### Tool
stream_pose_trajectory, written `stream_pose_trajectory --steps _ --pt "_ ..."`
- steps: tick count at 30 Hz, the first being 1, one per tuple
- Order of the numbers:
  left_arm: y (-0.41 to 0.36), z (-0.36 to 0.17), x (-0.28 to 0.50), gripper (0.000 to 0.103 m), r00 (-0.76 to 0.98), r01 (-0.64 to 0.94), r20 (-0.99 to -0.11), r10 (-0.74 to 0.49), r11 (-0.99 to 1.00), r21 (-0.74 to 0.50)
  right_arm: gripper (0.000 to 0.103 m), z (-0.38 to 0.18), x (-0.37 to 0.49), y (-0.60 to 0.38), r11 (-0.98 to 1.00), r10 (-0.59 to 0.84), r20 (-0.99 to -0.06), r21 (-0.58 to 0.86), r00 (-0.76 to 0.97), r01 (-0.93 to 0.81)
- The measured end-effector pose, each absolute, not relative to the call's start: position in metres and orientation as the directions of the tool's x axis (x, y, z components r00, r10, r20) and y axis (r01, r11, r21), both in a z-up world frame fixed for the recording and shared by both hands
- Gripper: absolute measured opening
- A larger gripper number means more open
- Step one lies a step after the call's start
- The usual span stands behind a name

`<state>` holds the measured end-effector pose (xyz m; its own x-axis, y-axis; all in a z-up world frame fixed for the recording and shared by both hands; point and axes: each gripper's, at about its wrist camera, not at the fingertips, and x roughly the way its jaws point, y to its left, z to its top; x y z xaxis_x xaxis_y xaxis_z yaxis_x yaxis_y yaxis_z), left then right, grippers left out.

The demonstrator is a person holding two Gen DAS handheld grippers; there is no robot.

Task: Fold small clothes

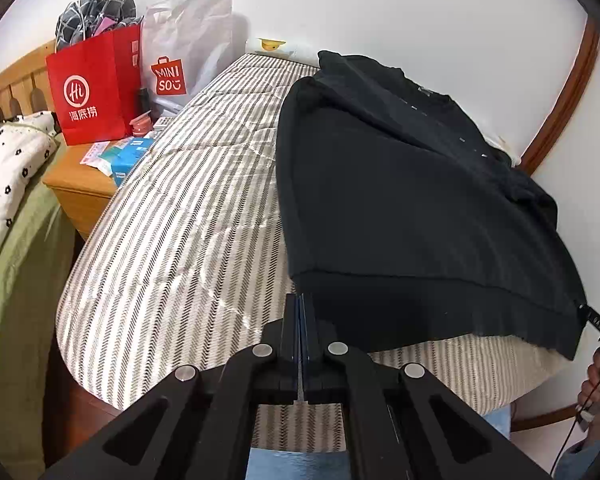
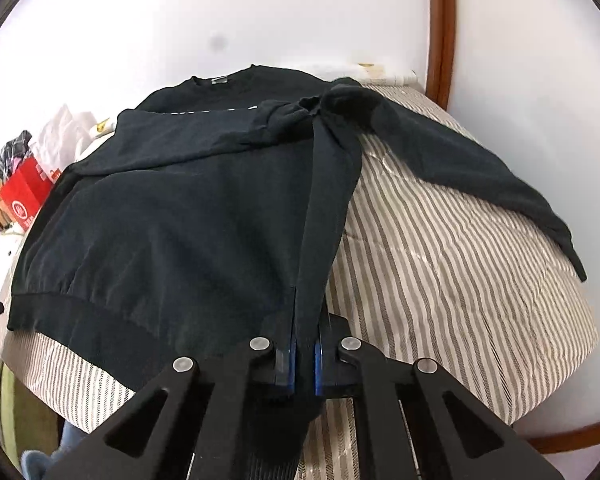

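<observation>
A black sweatshirt (image 1: pixel 400 200) lies on the striped mattress (image 1: pixel 180 220), its hem towards me. My left gripper (image 1: pixel 303 300) is shut on the hem's left corner. In the right wrist view the sweatshirt (image 2: pixel 172 216) spreads over the mattress (image 2: pixel 440 280), its left sleeve folded across the chest and its right sleeve (image 2: pixel 480 172) stretched out to the right. My right gripper (image 2: pixel 305 344) is shut on the right side of the hem, which it lifts into a taut ridge. It also shows at the right edge of the left wrist view (image 1: pixel 598 322).
A wooden nightstand (image 1: pixel 76 188) left of the bed holds a red paper bag (image 1: pixel 96 84), a white MINISO bag (image 1: pixel 184 48) and small boxes. A spotted quilt (image 1: pixel 8 176) lies on another bed further left. White wall and a wooden door frame (image 2: pixel 440 28) lie beyond.
</observation>
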<state>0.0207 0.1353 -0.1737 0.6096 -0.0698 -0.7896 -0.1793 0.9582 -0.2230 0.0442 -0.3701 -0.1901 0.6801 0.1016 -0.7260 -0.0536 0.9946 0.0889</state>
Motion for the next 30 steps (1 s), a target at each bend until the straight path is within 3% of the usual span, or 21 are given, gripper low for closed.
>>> stream_pose_trajectory --steps 4,7,9,12,15,30 --pt "0.134 -0.175 0.028 0.007 0.606 -0.164 -0.789 -0.096 0.957 -0.241 0.008 -0.187 0.040 -0.369 0.994 0.104 -0.726 0.099 0.680 -0.046" --pt "0.133 -0.177 0.036 0.022 0.605 -0.159 -0.789 -0.108 0.955 -0.252 0.009 -0.190 0.034 -0.371 0.995 0.091 -0.731 0.092 0.676 -0.035" --pt "0.130 -0.178 0.039 0.033 0.606 -0.161 -0.788 -0.108 0.954 -0.255 0.017 -0.193 0.029 -0.374 0.993 0.107 -0.733 0.109 0.671 -0.040" --pt "0.131 -0.184 0.050 0.034 0.599 -0.163 -0.793 -0.114 0.952 -0.260 0.035 -0.199 0.022 -0.377 0.992 0.110 -0.735 0.119 0.669 -0.033" --pt "0.131 -0.189 0.061 0.034 0.587 -0.171 -0.804 -0.098 0.955 -0.241 0.044 -0.204 0.018 -0.380 0.988 0.131 -0.730 0.148 0.670 -0.032" --pt "0.116 -0.194 0.090 0.033 0.593 -0.154 -0.805 -0.002 0.981 -0.116 0.048 -0.226 0.044 -0.364 0.986 0.133 -0.754 0.166 0.643 -0.010"
